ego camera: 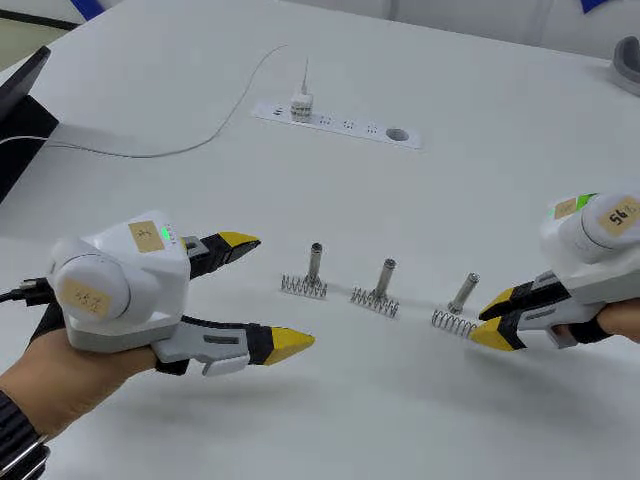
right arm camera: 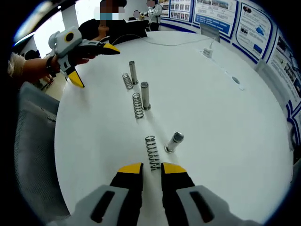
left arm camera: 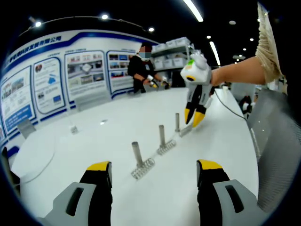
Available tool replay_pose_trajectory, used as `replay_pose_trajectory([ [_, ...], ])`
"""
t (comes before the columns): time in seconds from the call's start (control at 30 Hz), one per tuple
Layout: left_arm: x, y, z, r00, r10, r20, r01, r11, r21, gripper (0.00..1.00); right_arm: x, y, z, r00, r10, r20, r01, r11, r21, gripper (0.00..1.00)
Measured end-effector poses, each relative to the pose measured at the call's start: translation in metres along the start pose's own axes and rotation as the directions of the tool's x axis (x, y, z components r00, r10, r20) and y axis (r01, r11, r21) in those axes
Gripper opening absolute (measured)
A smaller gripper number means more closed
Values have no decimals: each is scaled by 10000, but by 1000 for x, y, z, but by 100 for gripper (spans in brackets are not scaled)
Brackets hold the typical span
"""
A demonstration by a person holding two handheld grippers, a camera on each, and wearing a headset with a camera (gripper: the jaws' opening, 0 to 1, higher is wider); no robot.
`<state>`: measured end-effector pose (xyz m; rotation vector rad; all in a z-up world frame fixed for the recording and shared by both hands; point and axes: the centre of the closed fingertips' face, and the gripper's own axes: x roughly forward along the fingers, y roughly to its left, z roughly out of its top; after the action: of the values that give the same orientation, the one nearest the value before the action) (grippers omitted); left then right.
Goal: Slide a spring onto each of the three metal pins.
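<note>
Yellow-tipped jaws of the right gripper [right arm camera: 151, 170] stand narrowly apart and hold nothing, their mouth right at the near end of the nearest spring [right arm camera: 152, 151], which lies flat on the white table [right arm camera: 225, 141]. Its long axis runs almost straight ahead, in line with the gripper, so closing here would take the spring by its end rather than across the coils. Just beside it, to its right in the right gripper view, stands the nearest pin [right arm camera: 174, 141], bare. Farther along the row, the middle spring [right arm camera: 137, 104] and far spring [right arm camera: 127, 80] each lie at the foot of their own bare posts, the middle pin [right arm camera: 145, 95] and far pin [right arm camera: 133, 72]. At the opposite end, the left gripper [ego camera: 275, 290] hovers with jaws spread wide and empty, near the far pin but apart from it. No spring is on a pin yet. The right gripper is plainly the closer one, and the next move likely means pinching that near end and raising the coil over the pin's top.
</note>
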<state>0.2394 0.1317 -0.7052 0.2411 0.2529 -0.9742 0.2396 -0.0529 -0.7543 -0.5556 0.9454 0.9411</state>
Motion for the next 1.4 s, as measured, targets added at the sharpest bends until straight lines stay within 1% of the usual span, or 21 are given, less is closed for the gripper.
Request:
replay_pose_trajectory([
  [0.07,0,0,-1,10000,-4,-17,4,10000,-8,74,2,0,-2,9999,49,-144,-51,9999,-121,15],
  [0.13,0,0,-1,10000,-1,-19,1,10000,-18,74,4,-2,-3,9998,68,-177,-71,9999,-123,15],
  [0.3,0,0,-1,10000,4,-16,-4,10000,-44,74,8,1,-6,9990,232,-381,-243,9993,-278,15],
  [0.4,-1,0,-2,10000,15,-6,-15,10000,-83,74,11,0,-8,9986,226,-479,-242,9991,-334,15],
  [0.67,-3,1,-3,10000,43,-19,-43,10000,-88,74,13,2,-9,9978,353,-564,-373,9987,-346,14],
  [1.03,0,-3,-3,10000,-41,27,42,9999,-112,74,14,-1,-9,9971,400,-644,-418,9988,-261,12],
  [1.2,-2,-4,-3,10000,-95,15,95,9999,-104,72,10,5,-5,9978,383,-539,-401,9987,-328,11],
  [1.33,-1,-9,-3,9998,-197,32,197,9998,-90,71,7,16,-2,9971,562,-517,-586,9973,-451,11],
  [1.4,-1,-10,-3,9996,-270,45,271,9996,-58,70,6,17,-1,9969,586,-527,-616,9964,-589,11],
])
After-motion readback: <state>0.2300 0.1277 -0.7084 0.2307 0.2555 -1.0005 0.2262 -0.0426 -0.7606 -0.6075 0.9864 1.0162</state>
